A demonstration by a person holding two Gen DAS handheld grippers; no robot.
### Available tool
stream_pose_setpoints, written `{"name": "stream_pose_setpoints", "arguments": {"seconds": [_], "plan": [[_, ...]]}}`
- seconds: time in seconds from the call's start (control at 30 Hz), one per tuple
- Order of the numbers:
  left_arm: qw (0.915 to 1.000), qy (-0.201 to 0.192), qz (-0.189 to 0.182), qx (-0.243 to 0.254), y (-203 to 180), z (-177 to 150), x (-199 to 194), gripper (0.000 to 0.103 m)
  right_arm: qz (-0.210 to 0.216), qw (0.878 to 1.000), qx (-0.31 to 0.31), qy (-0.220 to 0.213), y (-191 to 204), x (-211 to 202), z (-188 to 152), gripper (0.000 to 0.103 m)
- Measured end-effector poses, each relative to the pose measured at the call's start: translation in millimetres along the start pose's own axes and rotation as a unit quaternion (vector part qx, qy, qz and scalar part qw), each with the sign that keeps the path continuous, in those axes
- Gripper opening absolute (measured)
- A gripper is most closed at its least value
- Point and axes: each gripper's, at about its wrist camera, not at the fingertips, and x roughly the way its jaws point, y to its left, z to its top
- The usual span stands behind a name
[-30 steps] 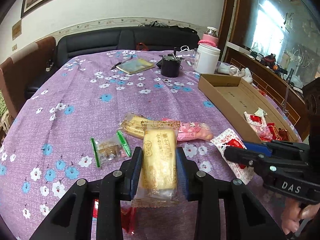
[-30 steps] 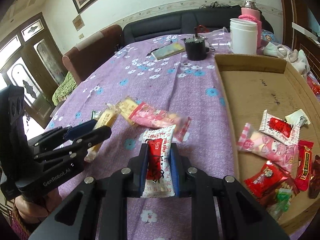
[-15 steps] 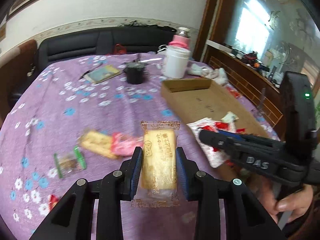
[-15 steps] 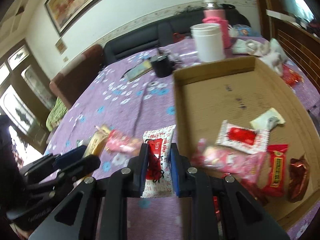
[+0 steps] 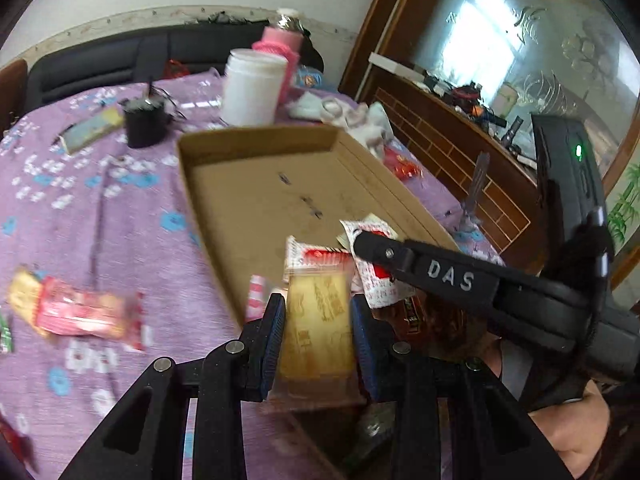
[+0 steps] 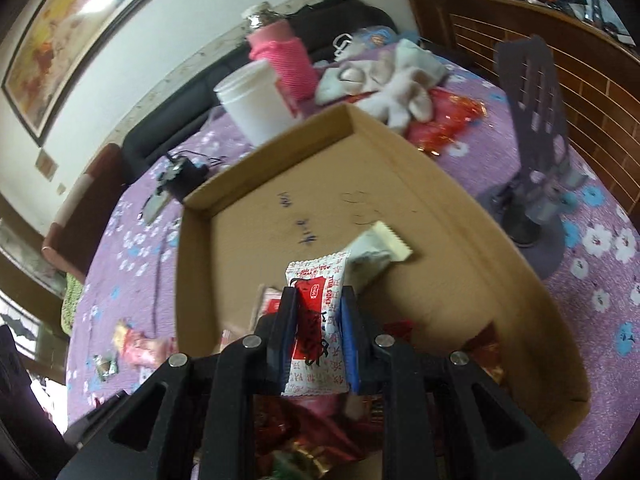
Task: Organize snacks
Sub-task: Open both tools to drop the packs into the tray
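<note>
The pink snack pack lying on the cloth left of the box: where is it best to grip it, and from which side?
Probably from above, jaws across its narrow middle. The pink pack lies flat and long on the tablecloth, partly over a yellow pack, so a side approach looks blocked.

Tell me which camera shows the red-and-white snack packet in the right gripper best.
The right wrist view: the red-and-white packet sits centred and sharp, clamped in the right gripper over the cardboard box. The left wrist view shows the same packet only in part, from the side, behind the gripper's black finger.
</note>
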Motion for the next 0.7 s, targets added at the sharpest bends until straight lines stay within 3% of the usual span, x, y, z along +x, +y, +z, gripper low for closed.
{"name": "stream_pose_setpoints", "arguments": {"seconds": [0.4,0.7], "plan": [[0.9999,0.008,-0.005,0.008,-4,-6,8,0.034,-0.034,0.999,-0.002,0.007,-4,5,0,0.021],[1.0000,0.002,-0.005,0.007,-2,-5,-6,0.034,-0.044,0.999,0.001,-0.018,-4,-7,3,0.021]]}}
